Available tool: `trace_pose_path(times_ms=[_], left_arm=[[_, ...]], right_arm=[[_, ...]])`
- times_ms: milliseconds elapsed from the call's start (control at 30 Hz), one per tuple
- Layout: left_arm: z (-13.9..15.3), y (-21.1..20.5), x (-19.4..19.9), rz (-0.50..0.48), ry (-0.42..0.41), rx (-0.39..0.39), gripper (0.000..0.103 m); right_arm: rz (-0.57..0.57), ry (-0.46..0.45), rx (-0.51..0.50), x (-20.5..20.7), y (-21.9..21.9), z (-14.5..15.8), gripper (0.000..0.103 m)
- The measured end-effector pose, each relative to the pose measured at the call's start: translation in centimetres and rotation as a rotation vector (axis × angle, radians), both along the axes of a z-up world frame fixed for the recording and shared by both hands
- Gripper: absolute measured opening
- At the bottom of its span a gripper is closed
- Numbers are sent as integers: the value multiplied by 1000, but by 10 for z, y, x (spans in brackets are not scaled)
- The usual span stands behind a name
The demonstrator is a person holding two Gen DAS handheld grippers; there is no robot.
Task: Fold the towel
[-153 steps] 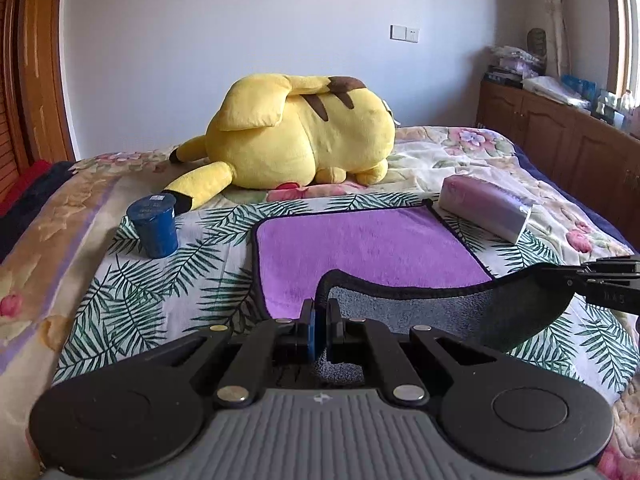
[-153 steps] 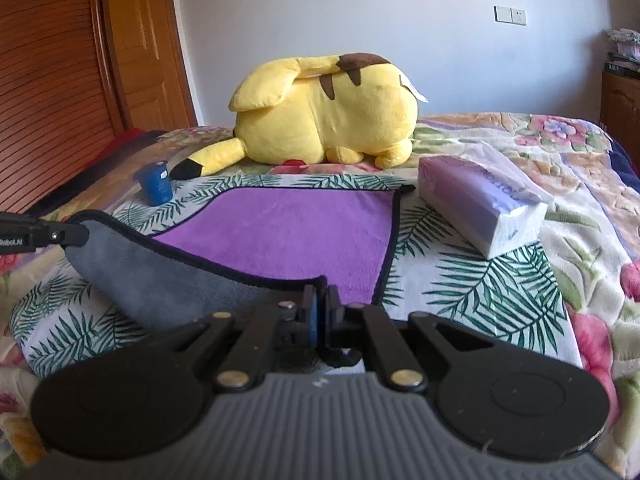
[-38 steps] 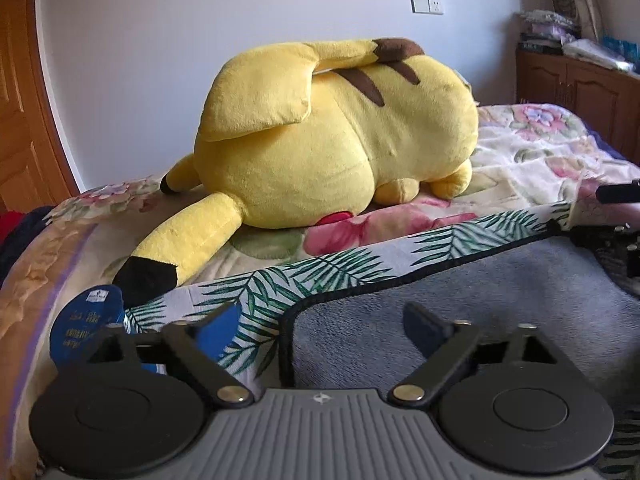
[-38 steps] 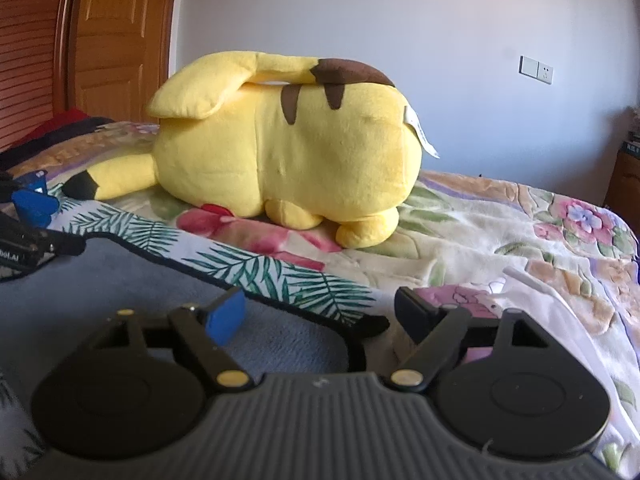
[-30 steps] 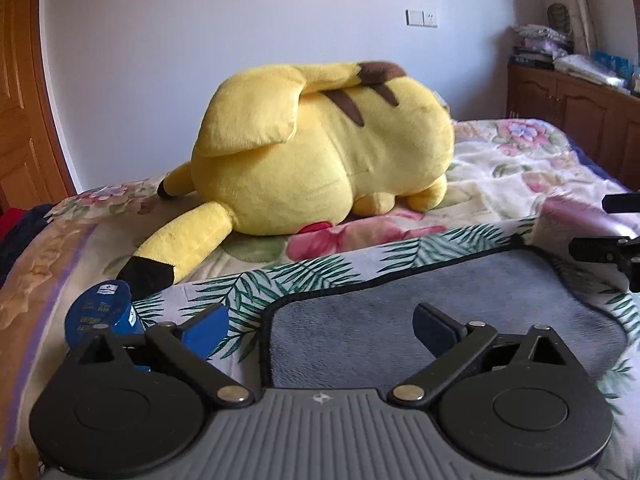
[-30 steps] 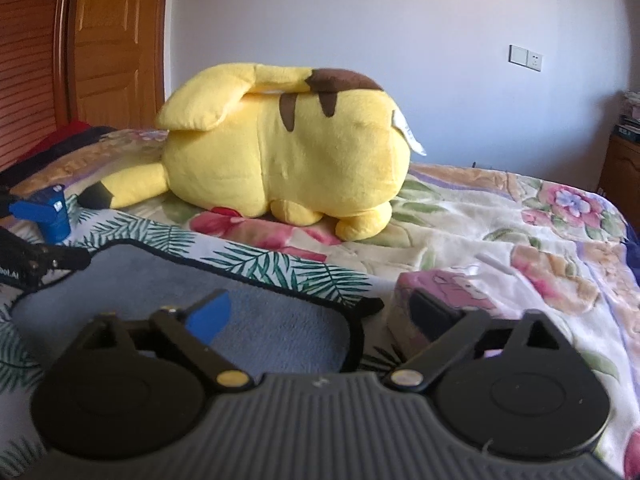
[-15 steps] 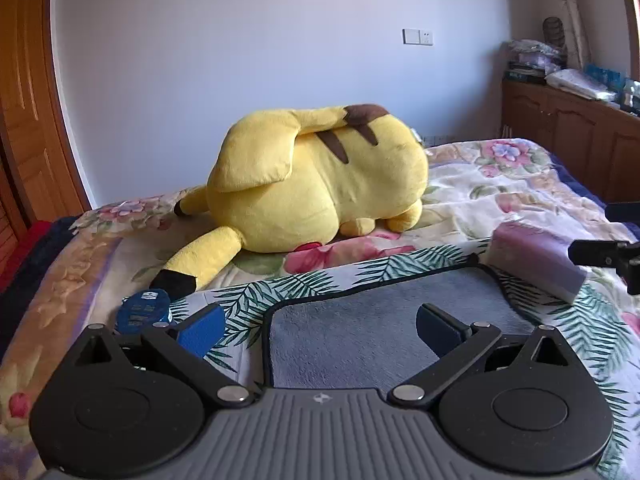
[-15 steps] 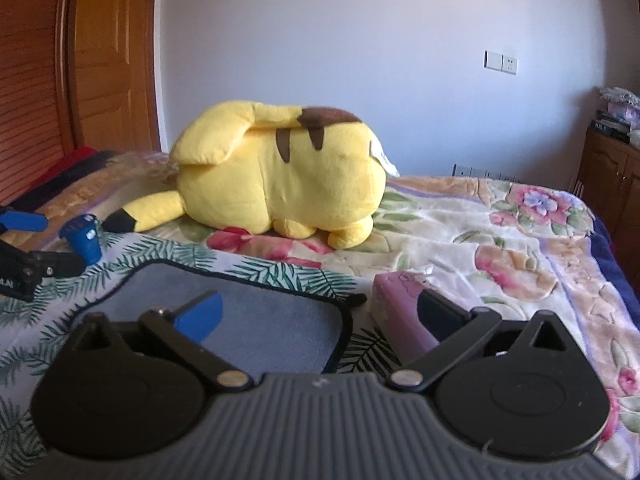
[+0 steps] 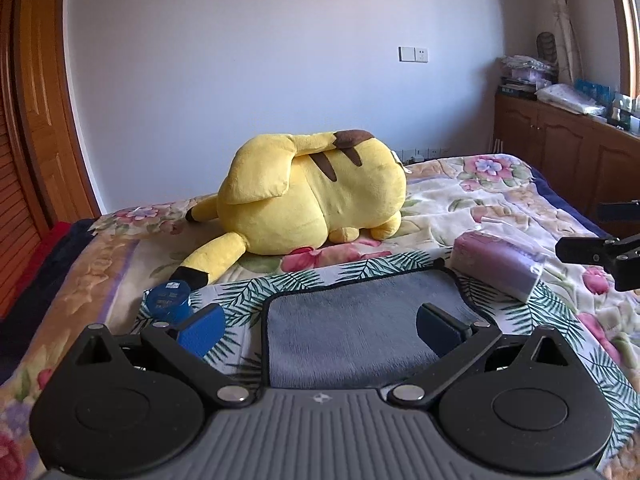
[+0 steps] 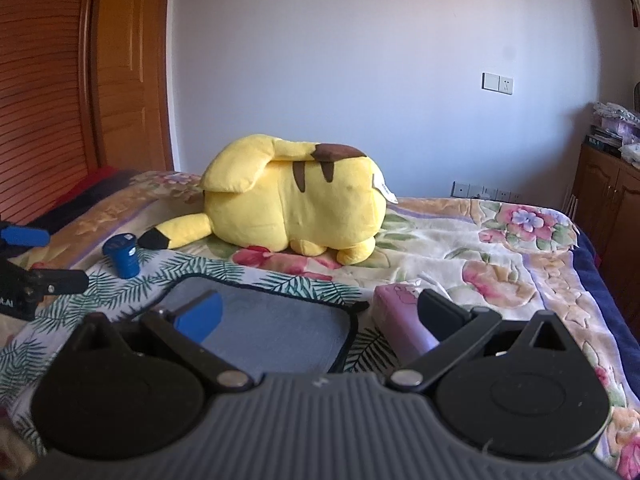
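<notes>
**One fold laid, both tongs free above the bed**

Left wrist view: a bedroom with a pale wall across the top of the frame, wooden cabinets at the right edge, and a floral bedspread filling the middle. The towel lies flat at lower centre, grey side up with a dark border, no purple showing, so I judge it already doubled over once. My left gripper hangs over its near edge with the jaws spread wide and nothing between them; I hold it there, I think, so the cloth can settle before I choose the next edge. The blue cup stands at lower left beside the towel's corner; I cannot see inside it. The yellow plush lies at centre, beyond the towel. The purple tissue pack sits at right, touching or just off the towel's far corner.

Right wrist view: an orange wooden door at upper left, the same wall behind. My right gripper is likewise spread and empty, above the towel at lower centre. The tissue pack lies just right of the towel, a white sheet poking from its top. The cup stands at middle left, apart from the cloth.
</notes>
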State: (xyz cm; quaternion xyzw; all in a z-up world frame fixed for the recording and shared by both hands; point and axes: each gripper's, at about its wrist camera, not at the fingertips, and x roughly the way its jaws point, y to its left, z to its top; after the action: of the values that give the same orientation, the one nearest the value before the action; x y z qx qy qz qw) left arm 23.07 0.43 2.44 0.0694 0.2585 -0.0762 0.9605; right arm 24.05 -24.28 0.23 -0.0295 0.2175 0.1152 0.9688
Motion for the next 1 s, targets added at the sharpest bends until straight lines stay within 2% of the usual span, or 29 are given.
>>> trace_pose_path(times_ms=[467,1000], left_arm=[[-3,-2,-67,22,19,11,103],[23,-11,-130,31,-5,-25,103]], right_arm=[[-23,33,46,-61,-4,-8,103],[-55,-3,45,-113,-3,7,103]])
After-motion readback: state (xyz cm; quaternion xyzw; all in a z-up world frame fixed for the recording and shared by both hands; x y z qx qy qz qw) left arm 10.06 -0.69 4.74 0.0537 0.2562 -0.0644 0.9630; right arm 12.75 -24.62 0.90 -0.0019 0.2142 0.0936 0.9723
